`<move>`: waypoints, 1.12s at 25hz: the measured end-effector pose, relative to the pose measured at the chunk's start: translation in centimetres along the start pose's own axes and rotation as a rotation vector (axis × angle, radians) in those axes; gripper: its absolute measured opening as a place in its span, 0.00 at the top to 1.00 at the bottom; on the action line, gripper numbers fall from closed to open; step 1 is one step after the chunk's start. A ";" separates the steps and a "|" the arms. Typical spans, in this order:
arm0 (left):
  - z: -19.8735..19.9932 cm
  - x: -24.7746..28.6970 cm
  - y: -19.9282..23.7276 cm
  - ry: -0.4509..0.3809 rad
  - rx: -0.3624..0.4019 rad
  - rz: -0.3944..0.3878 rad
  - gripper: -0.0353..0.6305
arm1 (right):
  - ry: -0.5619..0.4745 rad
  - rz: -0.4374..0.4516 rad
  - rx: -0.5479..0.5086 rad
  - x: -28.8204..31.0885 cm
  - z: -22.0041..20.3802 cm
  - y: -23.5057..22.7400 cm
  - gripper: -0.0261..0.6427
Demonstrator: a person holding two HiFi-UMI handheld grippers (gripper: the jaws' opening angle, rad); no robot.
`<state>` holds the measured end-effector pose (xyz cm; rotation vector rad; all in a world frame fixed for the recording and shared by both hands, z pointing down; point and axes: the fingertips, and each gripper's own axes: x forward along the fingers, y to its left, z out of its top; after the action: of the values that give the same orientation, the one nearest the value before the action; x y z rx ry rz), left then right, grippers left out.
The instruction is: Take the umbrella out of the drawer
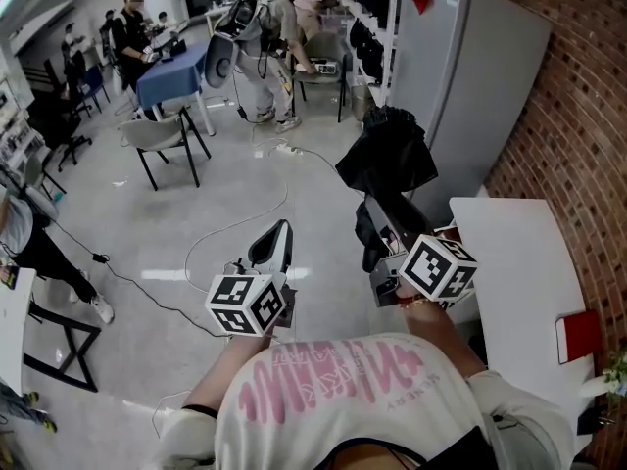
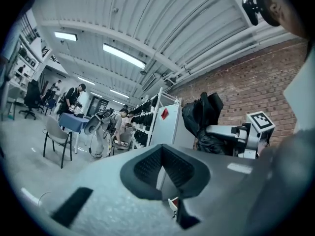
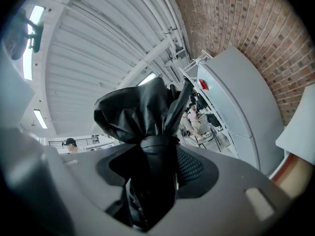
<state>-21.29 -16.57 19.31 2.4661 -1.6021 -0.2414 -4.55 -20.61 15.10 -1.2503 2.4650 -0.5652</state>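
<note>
Right gripper point(image 1: 384, 218) is clamped on the black folded umbrella point(image 1: 387, 155), which is held up in the air with its loose canopy bunched at 12 o'clock beyond the jaws. Left gripper point(image 1: 274, 238) is at 9 o'clock of the right one, jaws apart with nothing between them. White table point(image 1: 519, 262) is at 3 o'clock, with a red book point(image 1: 578, 334) on it.
</note>
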 end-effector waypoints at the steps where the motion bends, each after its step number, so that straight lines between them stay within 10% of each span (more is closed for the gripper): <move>1: 0.1 0.4 -0.2 0.001 0.008 0.008 0.94 | -0.001 -0.005 -0.018 0.1 0.2 -0.2 0.60; 28: -2.2 5.7 -6.7 0.033 0.010 0.006 0.94 | 0.010 -0.026 -0.086 -2.9 2.0 -6.0 0.60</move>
<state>-12.52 -18.97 19.60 2.4593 -1.6005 -0.1918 2.11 -21.88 16.52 -1.3163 2.5090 -0.4784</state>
